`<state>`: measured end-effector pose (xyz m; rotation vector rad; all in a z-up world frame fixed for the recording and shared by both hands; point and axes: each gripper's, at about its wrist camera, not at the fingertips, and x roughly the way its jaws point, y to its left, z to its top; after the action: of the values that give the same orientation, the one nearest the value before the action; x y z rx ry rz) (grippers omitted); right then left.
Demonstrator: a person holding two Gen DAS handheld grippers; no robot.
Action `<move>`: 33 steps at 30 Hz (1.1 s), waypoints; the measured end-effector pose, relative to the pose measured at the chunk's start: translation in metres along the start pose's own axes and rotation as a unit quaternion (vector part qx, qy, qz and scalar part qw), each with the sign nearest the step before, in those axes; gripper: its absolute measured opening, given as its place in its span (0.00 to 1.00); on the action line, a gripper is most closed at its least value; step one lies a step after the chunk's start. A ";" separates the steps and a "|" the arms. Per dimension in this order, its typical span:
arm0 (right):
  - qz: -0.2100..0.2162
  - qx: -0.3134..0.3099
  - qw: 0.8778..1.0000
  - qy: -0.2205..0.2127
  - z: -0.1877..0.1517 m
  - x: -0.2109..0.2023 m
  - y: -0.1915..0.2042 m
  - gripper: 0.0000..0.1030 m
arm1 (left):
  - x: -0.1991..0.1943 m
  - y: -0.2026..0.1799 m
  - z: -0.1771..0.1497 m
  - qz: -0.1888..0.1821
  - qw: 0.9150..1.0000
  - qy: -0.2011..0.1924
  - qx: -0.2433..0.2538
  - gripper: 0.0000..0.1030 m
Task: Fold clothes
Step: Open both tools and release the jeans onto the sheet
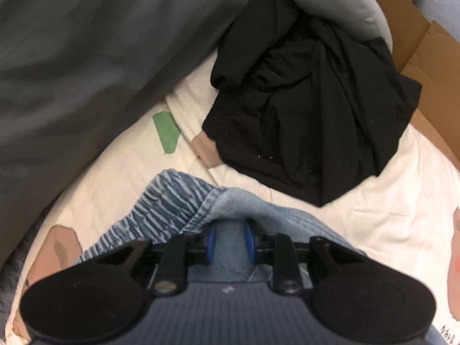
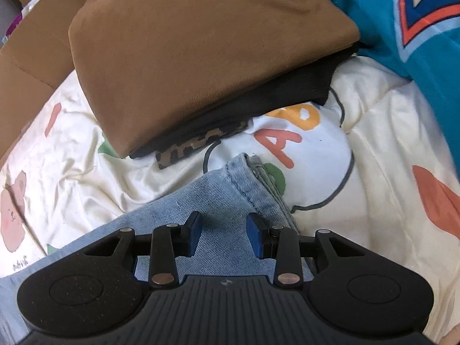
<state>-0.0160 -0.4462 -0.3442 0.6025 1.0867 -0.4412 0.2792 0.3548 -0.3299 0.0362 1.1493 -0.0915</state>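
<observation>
My left gripper [image 1: 230, 240] clamps the light-blue denim jeans' [image 1: 184, 204] elastic waistband to lift it for folding, while my right gripper [image 2: 223, 234] jaws stand apart over the hem.

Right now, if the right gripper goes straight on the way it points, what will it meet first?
Most likely the light blue jeans, whose hem end lies directly ahead of the right gripper and its parted jaws. Depth is unclear, but nothing else shows in between.
</observation>
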 end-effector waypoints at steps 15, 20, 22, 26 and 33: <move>-0.006 -0.010 1.000 -0.008 0.005 0.013 0.004 0.40 | -0.031 -0.018 -0.003 0.012 0.999 0.002 0.050 0.21; -0.017 -0.048 0.998 -0.027 0.003 0.005 0.019 0.41 | -0.062 -0.038 -0.024 -0.005 0.997 -0.017 0.071 0.26; -0.017 -0.067 0.997 -0.035 0.004 0.005 0.025 0.41 | -0.067 -0.053 -0.035 -0.017 0.996 -0.017 0.085 0.26; -0.020 -0.086 0.995 -0.038 0.009 0.009 0.030 0.40 | -0.063 -0.093 -0.064 -0.060 0.992 0.001 0.112 0.26; -0.025 -0.095 0.995 -0.036 0.010 0.016 0.027 0.33 | -0.061 -0.173 -0.120 -0.130 0.972 0.020 0.192 0.26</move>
<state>0.0139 -0.4334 -0.3493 0.3900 1.0632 -0.3954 0.1293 0.1947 -0.3206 0.2322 1.1579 -0.5484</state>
